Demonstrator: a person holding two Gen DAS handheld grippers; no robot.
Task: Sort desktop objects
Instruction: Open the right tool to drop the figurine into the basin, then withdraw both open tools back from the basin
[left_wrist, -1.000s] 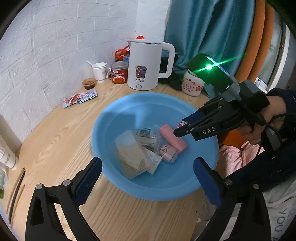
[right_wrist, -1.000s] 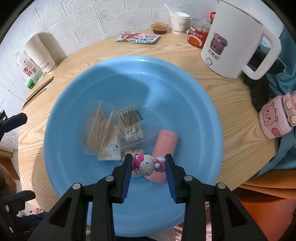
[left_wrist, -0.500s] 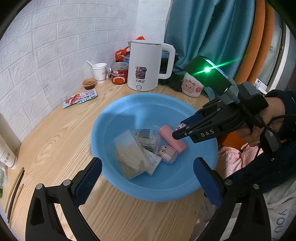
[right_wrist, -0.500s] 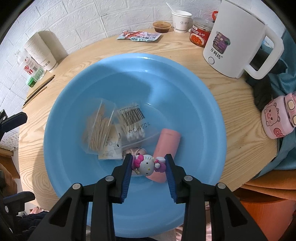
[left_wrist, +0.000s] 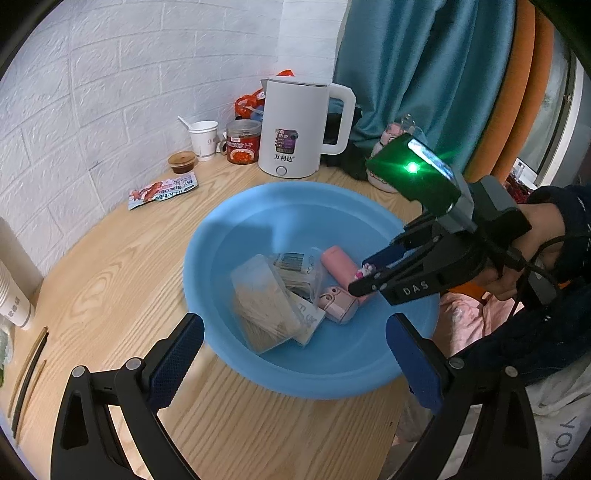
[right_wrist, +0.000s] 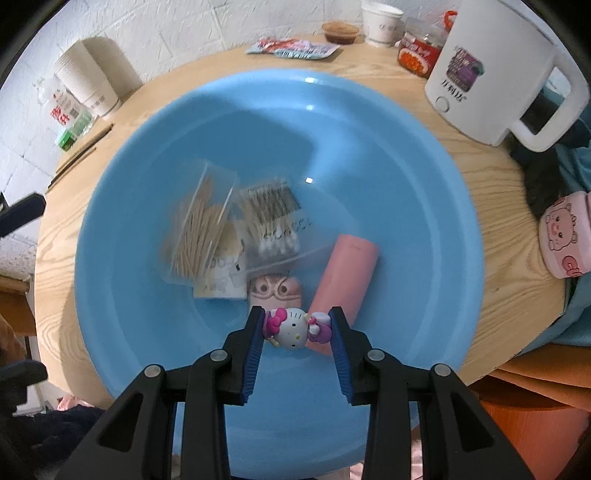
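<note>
Blue basin (right_wrist: 122, 236) came closer under your right gripper (right_wrist: 297, 330), which still clamps cat figure (right_wrist: 291, 328); release soon. Left gripper (left_wrist: 295, 354) wide, empty.

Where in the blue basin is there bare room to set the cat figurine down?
The far half of the basin, toward the kettle, is bare, as is the near floor under the right gripper holding the cat figurine. The middle is crowded: toothpick box, cotton swab bag, pink tube.
</note>
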